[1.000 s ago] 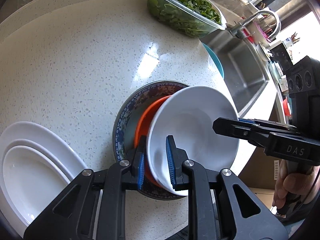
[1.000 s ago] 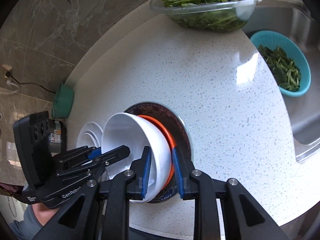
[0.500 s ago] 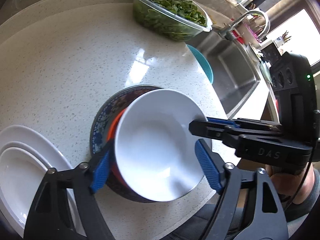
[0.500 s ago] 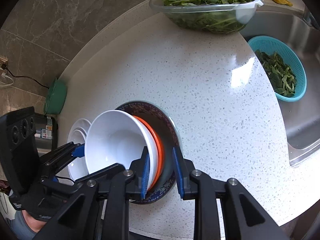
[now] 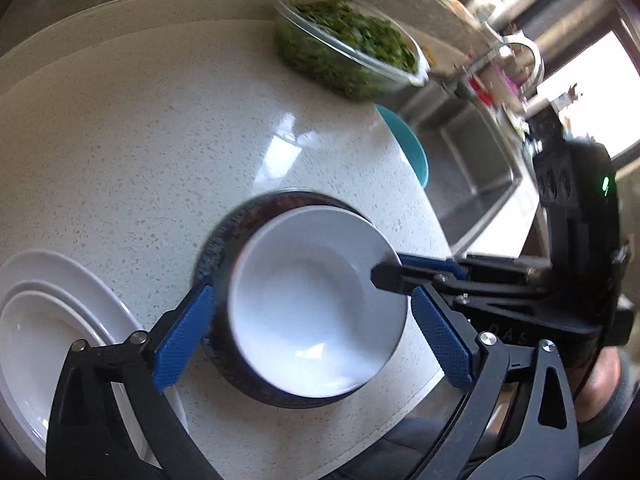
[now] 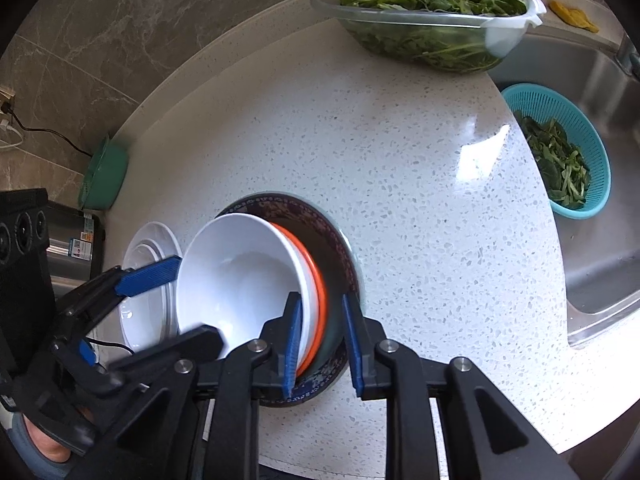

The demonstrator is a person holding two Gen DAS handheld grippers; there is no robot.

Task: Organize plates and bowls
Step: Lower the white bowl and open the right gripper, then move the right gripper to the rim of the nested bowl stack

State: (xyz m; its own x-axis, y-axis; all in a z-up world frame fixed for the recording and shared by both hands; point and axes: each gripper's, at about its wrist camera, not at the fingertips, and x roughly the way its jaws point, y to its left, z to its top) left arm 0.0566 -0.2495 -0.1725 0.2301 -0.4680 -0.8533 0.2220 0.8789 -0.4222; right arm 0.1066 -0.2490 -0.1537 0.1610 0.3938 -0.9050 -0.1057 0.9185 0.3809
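A white bowl (image 5: 312,312) (image 6: 236,272) lies nested in an orange bowl (image 6: 316,280), which sits inside a dark blue-patterned bowl (image 5: 224,240) (image 6: 332,248) near the counter's front edge. My left gripper (image 5: 310,296) is open and its jaws are still opening. Its blue pads stand either side of the white bowl without touching it. My right gripper (image 6: 320,300) (image 5: 394,270) is closing on the white bowl's rim, one pad inside the bowl and one outside, with the orange rim also in the gap. The white bowl looks blurred in the left wrist view.
White plates (image 5: 48,320) (image 6: 148,240) are stacked left of the bowls. A glass bowl of greens (image 5: 348,44) (image 6: 424,12) stands at the back. A teal colander (image 6: 560,148) sits in the steel sink (image 6: 600,240) on the right. A green basin (image 6: 104,176) leans by the wall.
My left gripper let go of the white bowl's rim and spread wide. The white bowl sank from a steep tilt to nearly level in the orange bowl. The right gripper kept its grip.
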